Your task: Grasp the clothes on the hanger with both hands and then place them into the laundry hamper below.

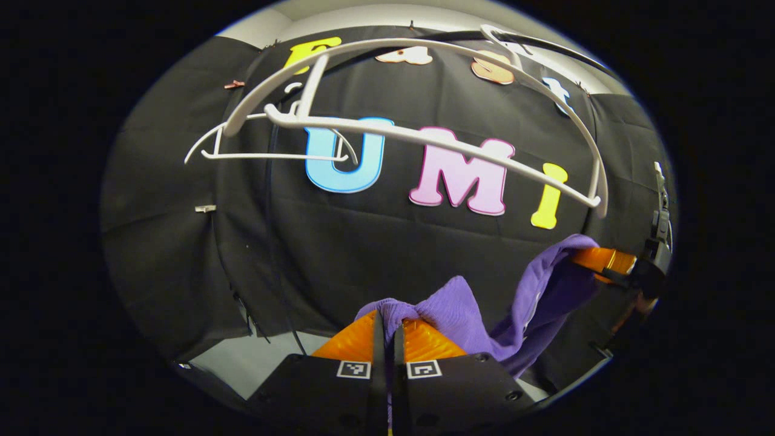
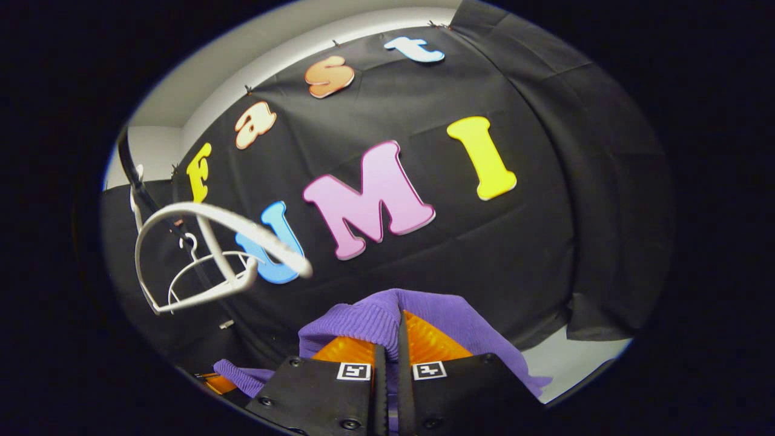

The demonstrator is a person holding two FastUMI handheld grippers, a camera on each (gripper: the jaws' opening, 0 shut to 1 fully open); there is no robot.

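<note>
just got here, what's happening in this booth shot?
A person is working two handheld grippers on a purple garment. The left gripper is clamped on one bunch of the fabric, and the right gripper is clamped on another. The garment is off the white hanger, which hangs bare above against the black cloth wall, with a second white hanger farther back. The move into the hamper is not yet done.

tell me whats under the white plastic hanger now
Below the bare white plastic hanger, the purple knitted garment hangs pinched between the left tongs and right tongs. The hamper isn't visible.
</note>
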